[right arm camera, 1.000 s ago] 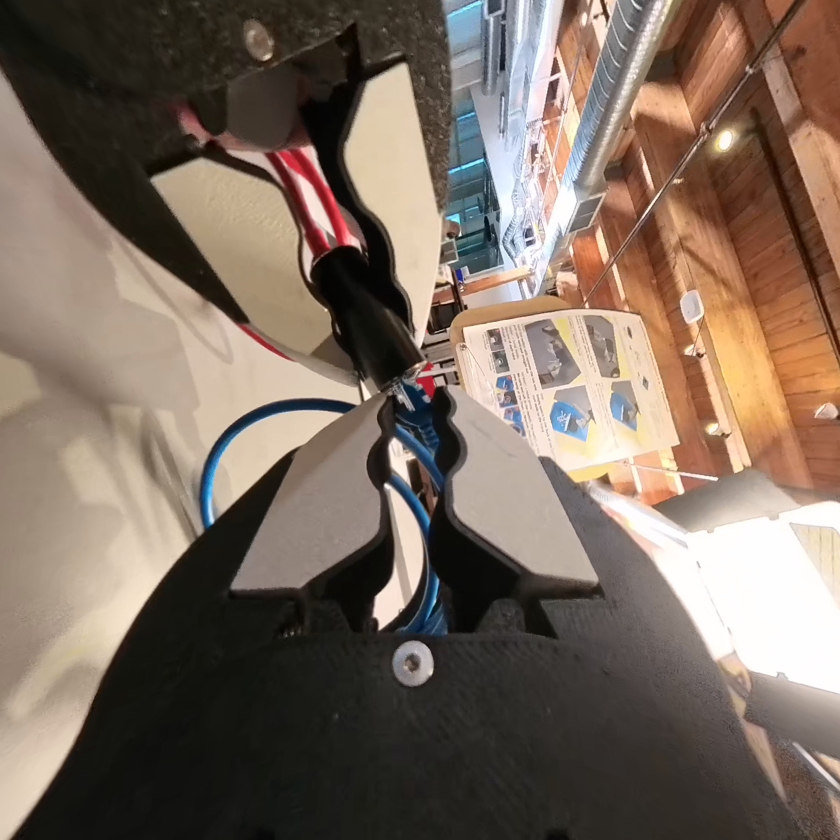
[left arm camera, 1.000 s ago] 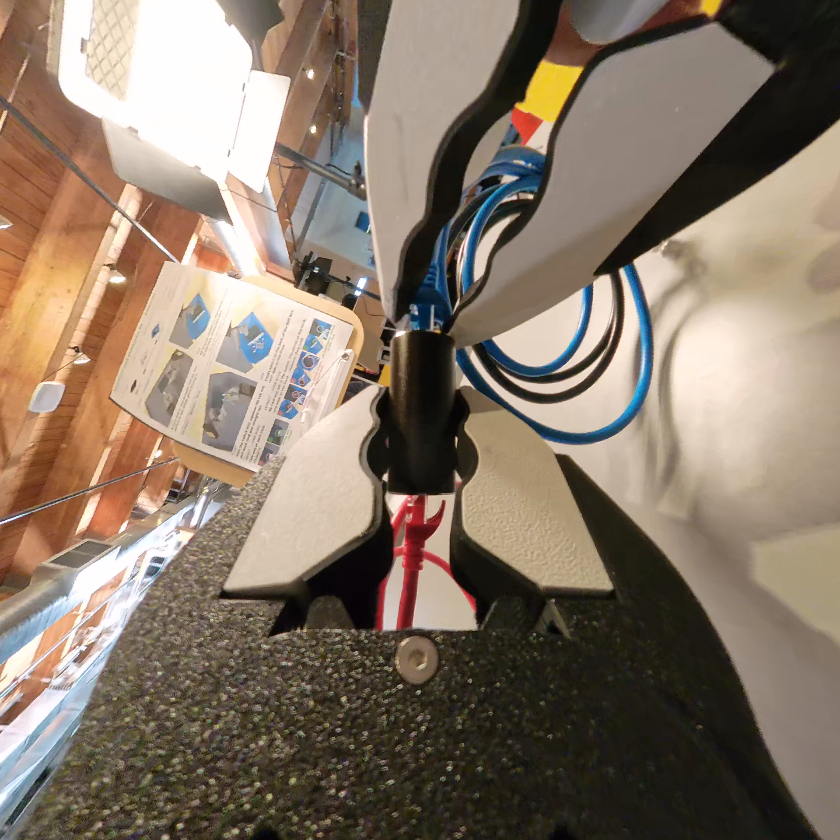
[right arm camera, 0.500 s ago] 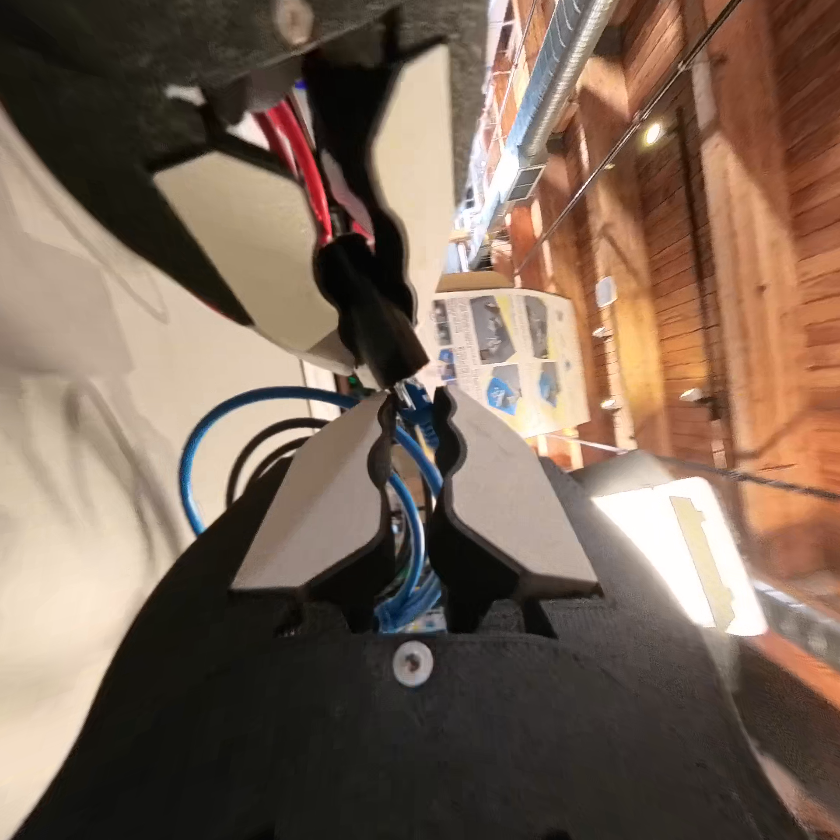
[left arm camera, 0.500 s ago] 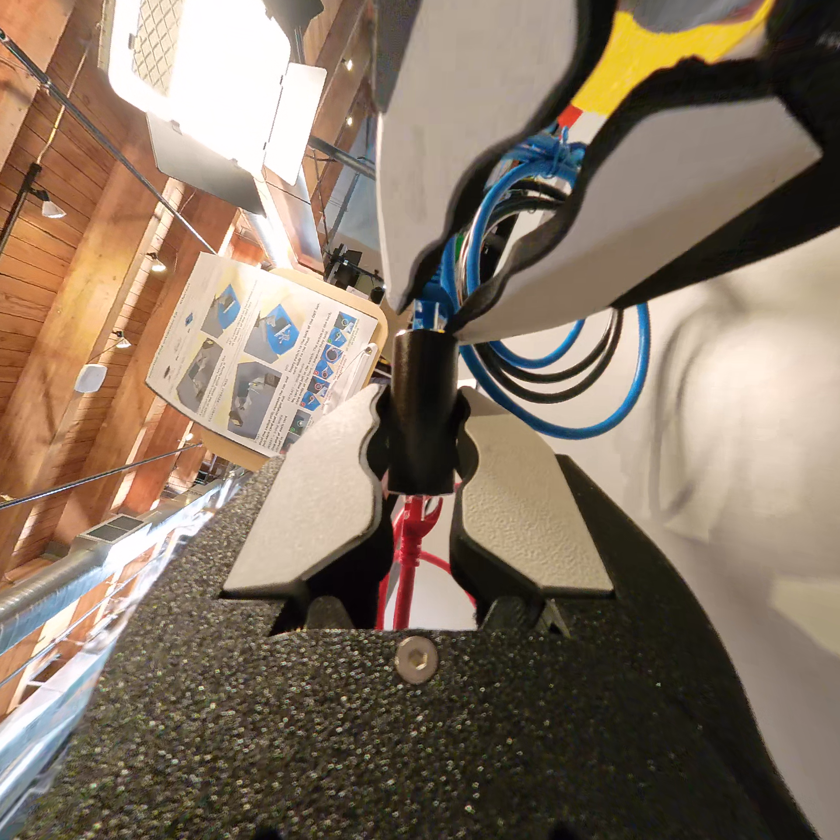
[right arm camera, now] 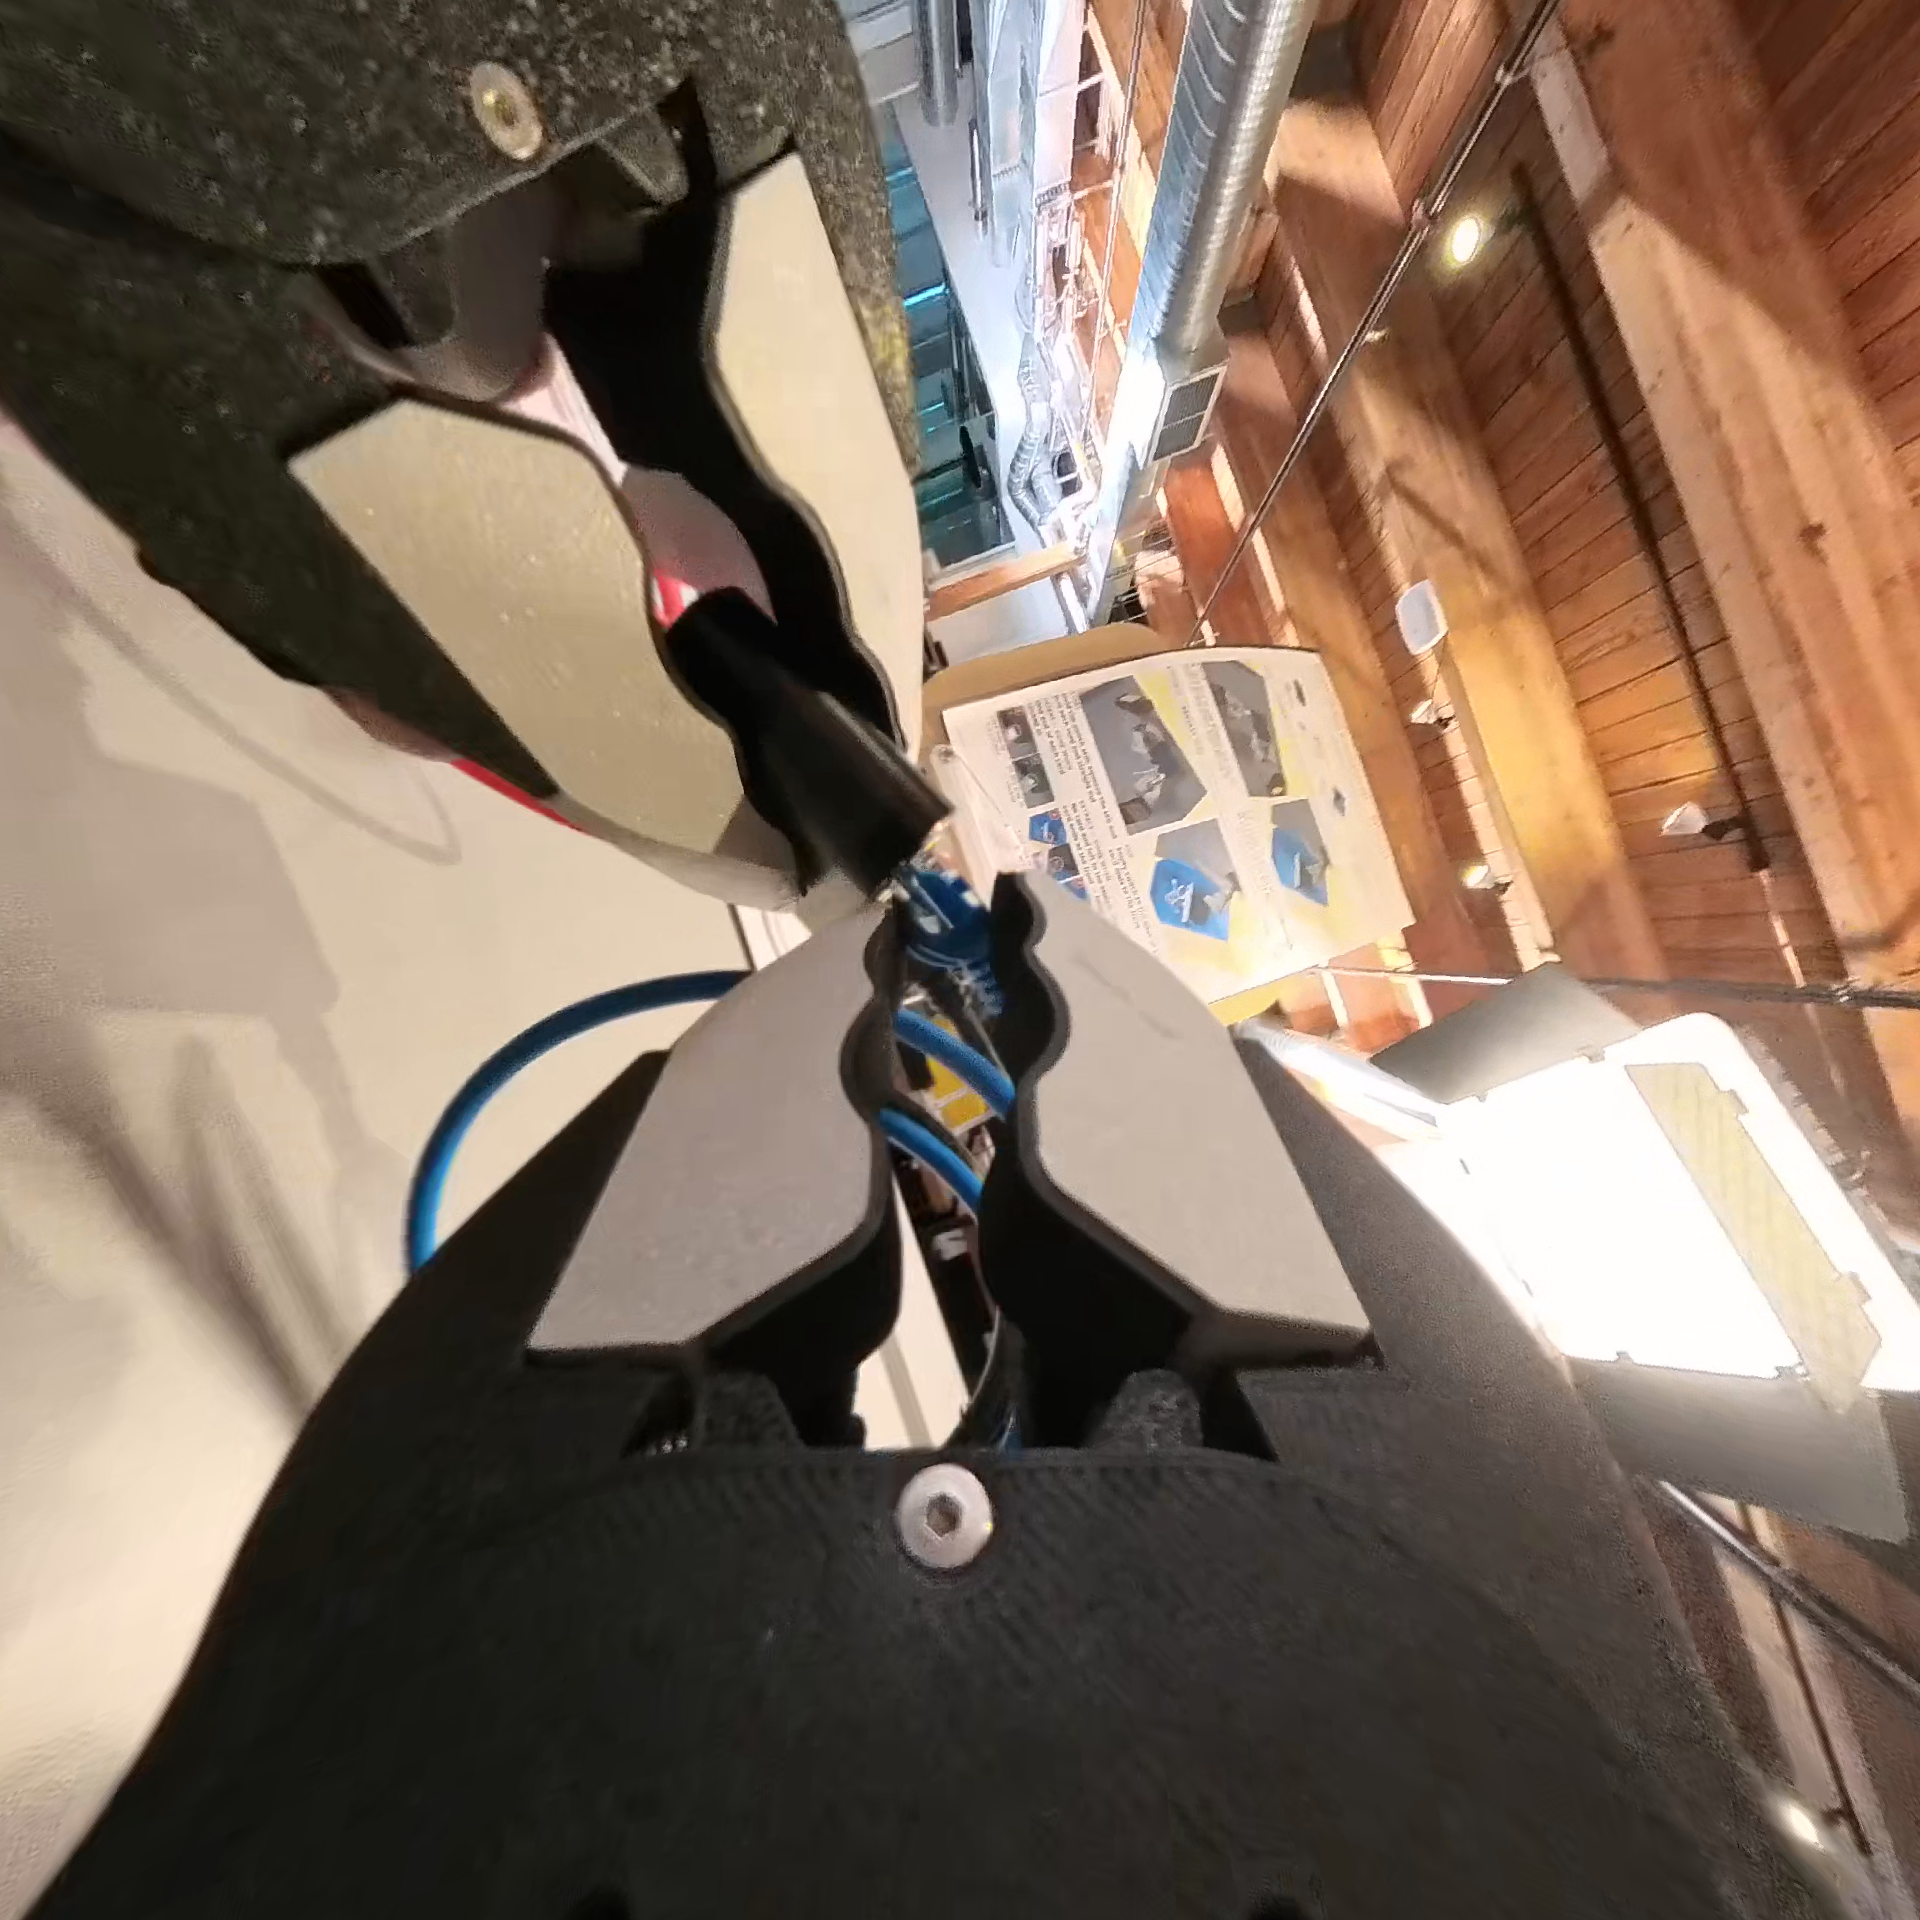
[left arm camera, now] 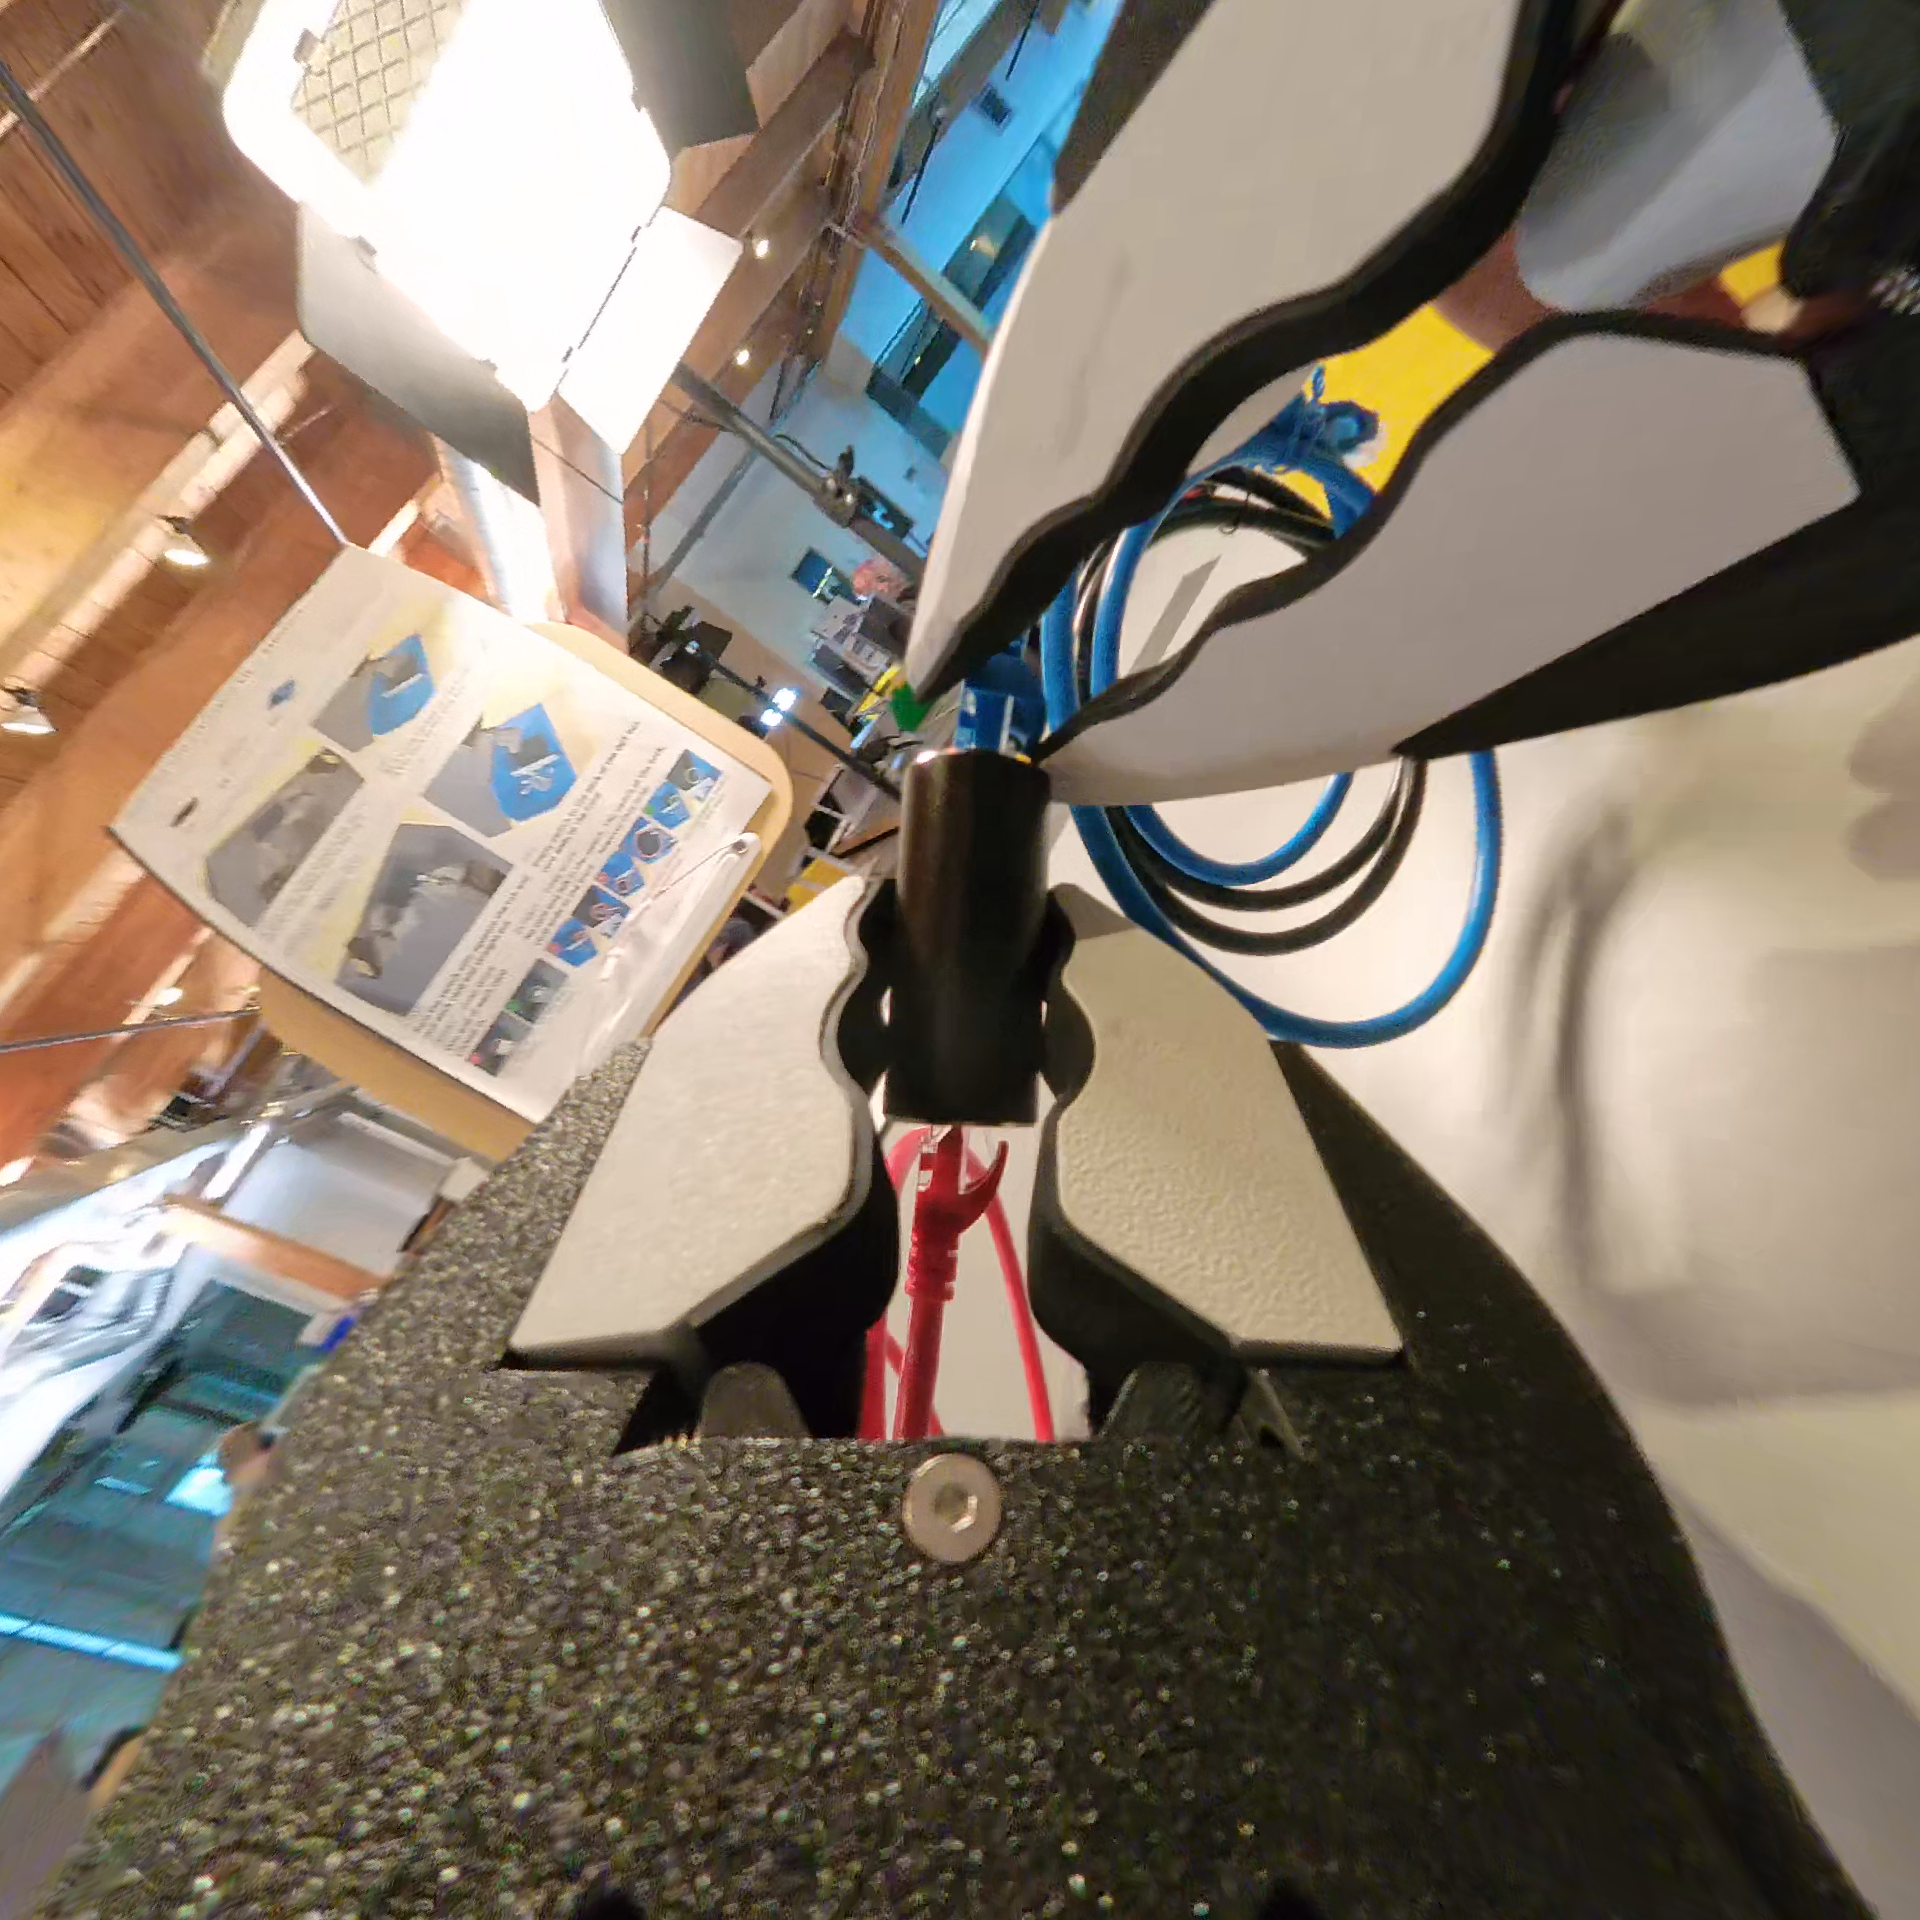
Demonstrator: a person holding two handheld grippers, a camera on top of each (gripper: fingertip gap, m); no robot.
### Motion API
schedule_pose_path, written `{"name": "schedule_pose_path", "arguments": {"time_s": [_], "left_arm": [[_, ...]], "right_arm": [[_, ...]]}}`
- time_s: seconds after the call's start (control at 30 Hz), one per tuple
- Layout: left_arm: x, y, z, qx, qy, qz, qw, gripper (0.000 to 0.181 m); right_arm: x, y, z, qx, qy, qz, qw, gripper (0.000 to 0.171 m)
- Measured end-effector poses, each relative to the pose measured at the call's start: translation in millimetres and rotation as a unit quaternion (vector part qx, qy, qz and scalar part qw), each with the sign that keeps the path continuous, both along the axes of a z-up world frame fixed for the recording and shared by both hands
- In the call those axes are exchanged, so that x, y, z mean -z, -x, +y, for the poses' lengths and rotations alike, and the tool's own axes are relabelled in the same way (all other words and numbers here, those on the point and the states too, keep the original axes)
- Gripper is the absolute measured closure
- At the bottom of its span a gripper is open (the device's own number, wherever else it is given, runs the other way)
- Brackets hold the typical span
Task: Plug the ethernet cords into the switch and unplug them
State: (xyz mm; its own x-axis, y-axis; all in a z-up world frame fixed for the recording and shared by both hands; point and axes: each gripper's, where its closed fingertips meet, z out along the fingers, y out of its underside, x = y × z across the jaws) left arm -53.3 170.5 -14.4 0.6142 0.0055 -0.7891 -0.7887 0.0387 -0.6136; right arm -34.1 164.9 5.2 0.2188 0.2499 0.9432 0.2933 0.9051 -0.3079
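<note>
Two grippers meet tip to tip: left gripper [left arm camera: 961, 997] clamped on black coupler [left arm camera: 971, 914] with red cord [left arm camera: 928, 1288] behind, right gripper [right arm camera: 940, 935] clamped on blue plug [right arm camera: 940, 909].

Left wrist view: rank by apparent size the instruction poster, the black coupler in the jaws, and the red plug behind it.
1. Instruction poster, largest in the picture though it stands far off.
2. Black coupler, clamped in the left gripper; its nearness to the camera inflates it.
3. Red plug, smallest, partly hidden by the fingers.
</note>
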Motion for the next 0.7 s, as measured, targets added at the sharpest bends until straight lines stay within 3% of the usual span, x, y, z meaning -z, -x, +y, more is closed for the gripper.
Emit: {"name": "schedule_pose_path", "arguments": {"time_s": [0.1,0.2,0.27,0.37,0.53,0.63,0.7], "left_arm": [[-1,-3,0,0.014,0.001,-0.011,1.0,0.154],[-3,-4,-1,-0.006,-0.016,0.044,0.999,0.154],[-5,-6,-2,-0.008,-0.028,0.064,0.997,0.155],[-2,-12,-6,0.047,-0.016,0.021,0.999,0.155],[-7,-14,-6,0.017,-0.043,0.092,0.995,0.155],[-4,-15,-5,0.022,-0.032,0.094,0.995,0.155],[1,-18,-6,0.044,-0.011,0.081,0.996,0.155]], "right_arm": [[-3,-2,-2,-0.008,-0.01,-0.001,1.0,0.155],[-3,-4,-1,-0.006,-0.012,-0.004,1.0,0.155],[-5,-7,-4,0.011,-0.075,-0.008,0.997,0.155],[-4,-12,-12,0.017,-0.179,-0.024,0.983,0.154],[-7,-15,-11,-0.015,-0.062,-0.007,0.998,0.156],[-3,-16,-10,-0.012,-0.086,-0.019,0.996,0.155],[1,-17,-10,-0.034,-0.054,-0.031,0.997,0.156]]}}
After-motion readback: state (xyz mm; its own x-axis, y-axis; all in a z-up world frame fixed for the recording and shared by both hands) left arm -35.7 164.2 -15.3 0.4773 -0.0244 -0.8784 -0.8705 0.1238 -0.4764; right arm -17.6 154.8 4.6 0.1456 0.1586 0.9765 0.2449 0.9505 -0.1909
